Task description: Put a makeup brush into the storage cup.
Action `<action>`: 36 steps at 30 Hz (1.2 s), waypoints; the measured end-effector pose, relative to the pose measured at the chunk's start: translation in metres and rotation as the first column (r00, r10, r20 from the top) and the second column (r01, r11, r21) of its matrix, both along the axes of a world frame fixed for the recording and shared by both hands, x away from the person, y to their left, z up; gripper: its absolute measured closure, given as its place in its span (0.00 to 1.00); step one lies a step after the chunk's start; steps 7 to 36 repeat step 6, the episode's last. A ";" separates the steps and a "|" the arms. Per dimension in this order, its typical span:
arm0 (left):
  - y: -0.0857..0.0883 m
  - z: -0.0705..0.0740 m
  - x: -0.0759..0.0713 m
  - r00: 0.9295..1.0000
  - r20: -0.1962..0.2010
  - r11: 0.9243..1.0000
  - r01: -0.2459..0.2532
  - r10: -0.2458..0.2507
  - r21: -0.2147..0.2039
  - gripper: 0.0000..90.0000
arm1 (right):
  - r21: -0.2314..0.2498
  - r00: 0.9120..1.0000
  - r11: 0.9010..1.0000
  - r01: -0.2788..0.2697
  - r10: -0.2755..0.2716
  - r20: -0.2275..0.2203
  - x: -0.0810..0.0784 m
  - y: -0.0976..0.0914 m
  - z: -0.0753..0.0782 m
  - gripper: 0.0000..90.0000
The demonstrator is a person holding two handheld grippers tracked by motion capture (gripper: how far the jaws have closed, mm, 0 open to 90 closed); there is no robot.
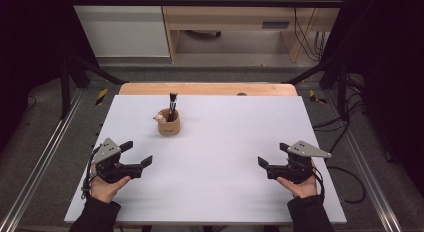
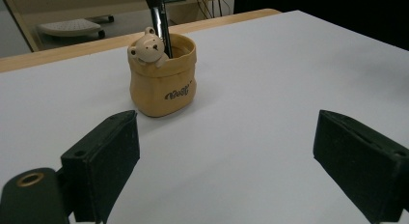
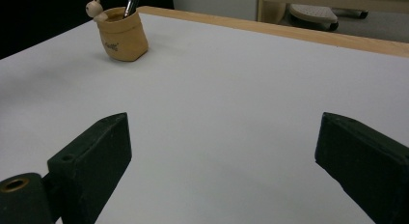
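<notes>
Person's two hands at the near edge of the white table (image 1: 210,192), each holding a gripper. Left gripper (image 1: 138,154) near-left of the holder, jaws spread wide, nothing between them, held just above the tabletop. Right gripper (image 1: 272,157) well off to the holder's near-right, jaws also spread, empty. Farther back, left of centre, a tan bag-shaped pen holder (image 2: 163,84) stands upright on the table with a small bear figure (image 2: 146,48) on its rim. A dark brush (image 1: 172,104) stands inside the holder, bristles up.

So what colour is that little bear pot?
Tan-yellow pot, cream bear; clearest in the left gripper view.
</notes>
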State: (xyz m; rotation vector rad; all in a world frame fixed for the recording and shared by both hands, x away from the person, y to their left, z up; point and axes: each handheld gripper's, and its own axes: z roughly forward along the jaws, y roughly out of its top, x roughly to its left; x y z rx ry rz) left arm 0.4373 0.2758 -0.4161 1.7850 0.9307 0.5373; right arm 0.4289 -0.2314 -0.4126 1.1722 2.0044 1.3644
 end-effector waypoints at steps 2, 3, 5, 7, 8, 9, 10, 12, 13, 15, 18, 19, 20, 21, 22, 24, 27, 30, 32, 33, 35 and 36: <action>0.002 -0.001 0.000 1.000 -0.004 1.000 -0.005 0.005 0.000 0.09 | -0.003 1.000 1.000 -0.001 0.001 -0.003 0.000 0.000 0.000 0.07; 0.002 -0.002 0.001 1.000 -0.007 1.000 -0.005 0.005 0.004 0.10 | -0.003 1.000 1.000 -0.002 0.002 -0.003 0.000 0.000 -0.001 0.07; 0.003 -0.004 0.001 1.000 -0.010 1.000 -0.011 0.012 0.003 0.09 | -0.003 1.000 1.000 -0.005 0.005 -0.004 0.000 0.001 -0.001 0.07; 0.004 -0.004 0.001 1.000 -0.013 1.000 -0.011 0.011 0.009 0.09 | -0.003 1.000 1.000 -0.005 0.005 -0.004 0.000 0.001 -0.001 0.07; 0.004 -0.004 0.001 1.000 -0.013 1.000 -0.011 0.011 0.009 0.09 | -0.003 1.000 1.000 -0.005 0.005 -0.004 0.000 0.001 -0.001 0.07; 0.004 -0.004 0.001 1.000 -0.013 1.000 -0.011 0.011 0.009 0.09 | -0.003 1.000 1.000 -0.005 0.005 -0.004 0.000 0.001 -0.001 0.07; 0.004 -0.004 0.001 1.000 -0.013 1.000 -0.011 0.011 0.009 0.09 | -0.003 1.000 1.000 -0.005 0.005 -0.004 0.000 0.001 -0.001 0.07; 0.004 -0.004 0.001 1.000 -0.013 1.000 -0.011 0.011 0.009 0.09 | -0.003 1.000 1.000 -0.005 0.005 -0.004 0.000 0.001 -0.001 0.07; 0.004 -0.004 0.001 1.000 -0.013 1.000 -0.011 0.011 0.009 0.09 | -0.003 1.000 1.000 -0.005 0.005 -0.004 0.000 0.001 -0.001 0.07; 0.004 -0.004 0.001 1.000 -0.013 1.000 -0.011 0.011 0.009 0.09 | -0.003 1.000 1.000 -0.005 0.005 -0.004 0.000 0.001 -0.001 0.07; 0.004 -0.004 0.001 1.000 -0.013 1.000 -0.011 0.011 0.009 0.09 | -0.003 1.000 1.000 -0.005 0.005 -0.004 0.000 0.001 -0.001 0.07; 0.004 -0.004 0.001 1.000 -0.013 1.000 -0.011 0.011 0.009 0.09 | -0.003 1.000 1.000 -0.005 0.005 -0.004 0.000 0.001 -0.001 0.07; 0.004 -0.004 0.001 1.000 -0.013 1.000 -0.011 0.011 0.009 0.09 | -0.003 1.000 1.000 -0.005 0.005 -0.004 0.000 0.001 -0.001 0.07; 0.004 -0.004 0.001 1.000 -0.013 1.000 -0.011 0.011 0.009 0.09 | -0.003 1.000 1.000 -0.005 0.005 -0.004 0.000 0.001 -0.001 0.07; 0.004 -0.004 0.001 1.000 -0.013 1.000 -0.011 0.011 0.009 0.09 | -0.003 1.000 1.000 -0.005 0.005 -0.004 0.000 0.001 -0.001 0.07; 0.004 -0.004 0.001 1.000 -0.013 1.000 -0.011 0.011 0.009 0.09 | -0.003 1.000 1.000 -0.005 0.005 -0.004 0.000 0.001 -0.001 0.07; 0.004 -0.004 0.001 1.000 -0.013 1.000 -0.011 0.011 0.009 0.09 | -0.003 1.000 1.000 -0.005 0.005 -0.004 0.000 0.001 -0.001 0.07; 0.004 -0.004 0.001 1.000 -0.013 1.000 -0.011 0.011 0.009 0.09 | -0.003 1.000 1.000 -0.005 0.005 -0.004 0.000 0.001 -0.001 0.07; 0.004 -0.004 0.001 1.000 -0.013 1.000 -0.011 0.011 0.009 0.09 | -0.003 1.000 1.000 -0.005 0.005 -0.004 0.000 0.001 -0.001 0.07; 0.004 -0.004 0.001 1.000 -0.013 1.000 -0.011 0.011 0.009 0.09 | -0.003 1.000 1.000 -0.005 0.005 -0.004 0.000 0.001 -0.001 0.07; 0.004 -0.004 0.001 1.000 -0.013 1.000 -0.011 0.011 0.009 0.09 | -0.003 1.000 1.000 -0.005 0.005 -0.004 0.000 0.001 -0.001 0.07; 0.004 -0.004 0.001 1.000 -0.013 1.000 -0.011 0.011 0.009 0.09 | -0.003 1.000 1.000 -0.005 0.005 -0.004 0.000 0.001 -0.001 0.07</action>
